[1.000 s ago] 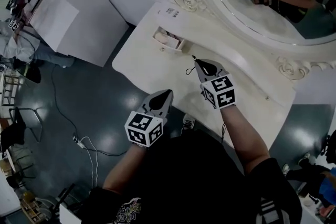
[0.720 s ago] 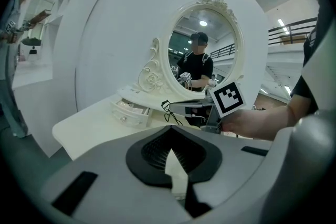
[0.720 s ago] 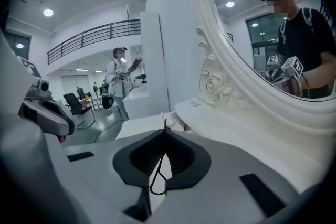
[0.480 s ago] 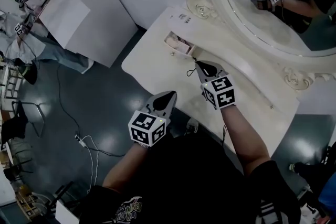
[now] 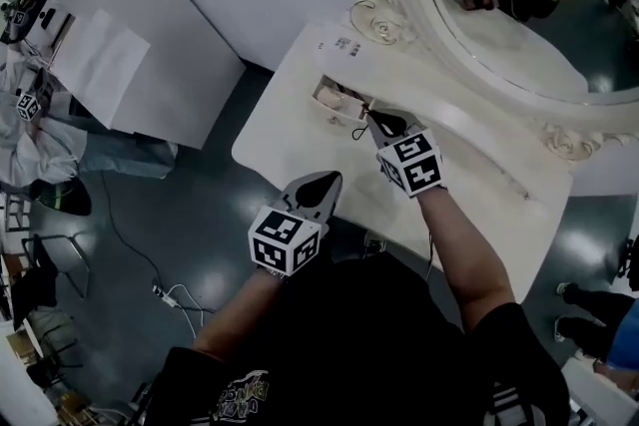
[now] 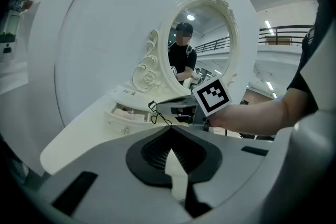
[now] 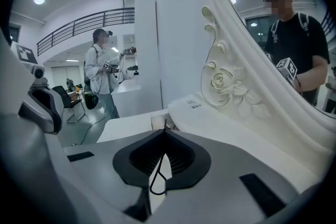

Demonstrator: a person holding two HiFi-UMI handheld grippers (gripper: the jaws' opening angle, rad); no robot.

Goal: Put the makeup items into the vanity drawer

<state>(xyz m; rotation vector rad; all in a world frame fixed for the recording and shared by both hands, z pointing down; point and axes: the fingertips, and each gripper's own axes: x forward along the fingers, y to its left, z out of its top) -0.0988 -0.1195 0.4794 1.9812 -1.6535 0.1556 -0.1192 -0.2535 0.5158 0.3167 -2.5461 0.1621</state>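
Pinching a thin black looped cord (image 7: 156,182) at its tips, the right tool (image 5: 371,113) hovered just beside the open vanity drawer (image 5: 325,100) on the counter (image 5: 290,130). The cord looked light and limp, so a grip near its top seemed best. The left tool (image 5: 327,179) was clenched and empty.

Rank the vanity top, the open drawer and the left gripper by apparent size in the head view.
1. Vanity top
2. Left gripper, though nearness to the camera inflates it
3. Drawer
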